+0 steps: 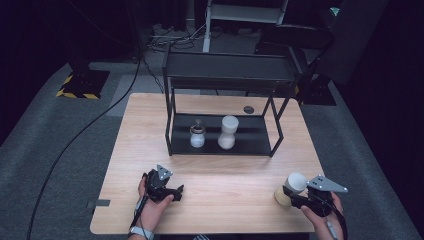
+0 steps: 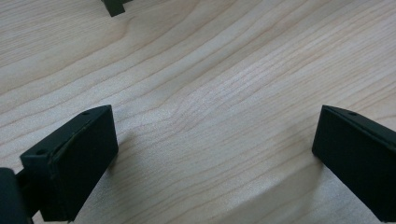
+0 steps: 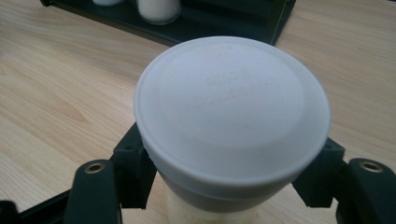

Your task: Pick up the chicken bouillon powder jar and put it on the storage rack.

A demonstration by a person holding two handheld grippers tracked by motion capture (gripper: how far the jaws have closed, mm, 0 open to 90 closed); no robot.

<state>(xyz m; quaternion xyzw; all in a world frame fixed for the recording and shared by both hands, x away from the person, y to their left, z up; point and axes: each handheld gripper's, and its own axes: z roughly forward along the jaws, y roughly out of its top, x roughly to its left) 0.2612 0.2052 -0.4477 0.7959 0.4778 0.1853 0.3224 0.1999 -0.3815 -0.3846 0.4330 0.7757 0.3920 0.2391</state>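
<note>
High view: right gripper (image 1: 289,192) pinches a white-lidded jar (image 1: 291,188) at the table's (image 1: 220,175) near right corner, well in front of the black rack (image 1: 225,100). Left gripper (image 1: 172,192) sits front-left of rack. Left gripper view: jaws spread over bare wood. Right gripper view: jaws clamp the jar (image 3: 231,121) below its lid.
</note>
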